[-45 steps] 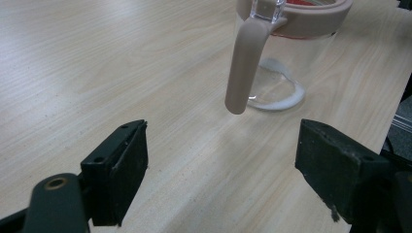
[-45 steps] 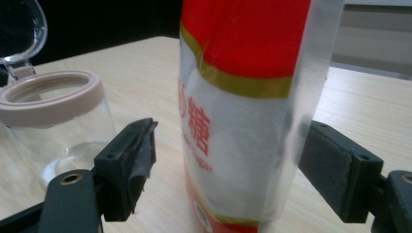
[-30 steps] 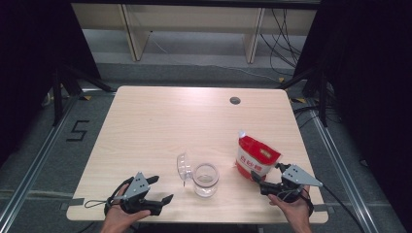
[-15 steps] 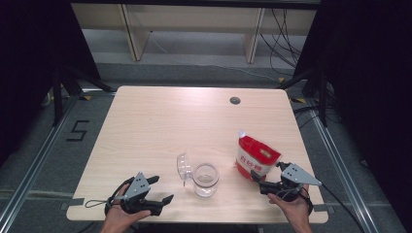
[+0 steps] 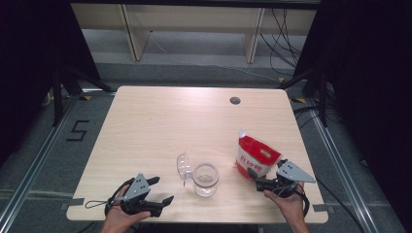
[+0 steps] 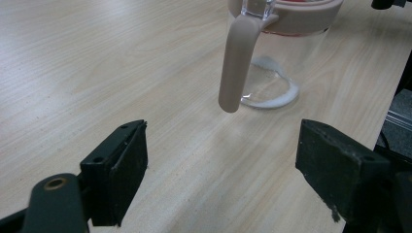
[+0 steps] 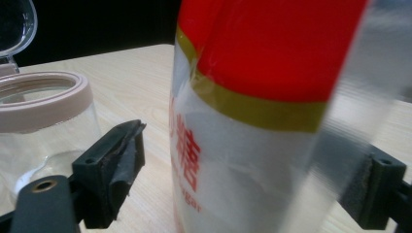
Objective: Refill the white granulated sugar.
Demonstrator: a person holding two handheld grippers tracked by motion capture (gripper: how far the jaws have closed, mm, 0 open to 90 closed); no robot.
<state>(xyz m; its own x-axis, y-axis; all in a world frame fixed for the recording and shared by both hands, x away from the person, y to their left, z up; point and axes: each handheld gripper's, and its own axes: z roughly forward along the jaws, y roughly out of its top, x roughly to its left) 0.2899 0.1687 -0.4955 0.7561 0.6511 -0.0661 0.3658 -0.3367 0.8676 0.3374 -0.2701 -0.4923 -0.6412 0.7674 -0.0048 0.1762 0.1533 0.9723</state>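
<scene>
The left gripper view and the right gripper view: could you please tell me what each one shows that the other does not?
Left gripper view alone: the jar's hanging beige clasp and its base on the table. Right gripper view alone: the red-and-white bag between the right gripper jaws, plus the jar's raised clear lid. Both: the glass jar with its beige rim, the wooden table, open jaws.

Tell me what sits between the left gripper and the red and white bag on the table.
The clear jar with its lid flipped open stands between the left gripper and the bag, as the high view shows.
</scene>
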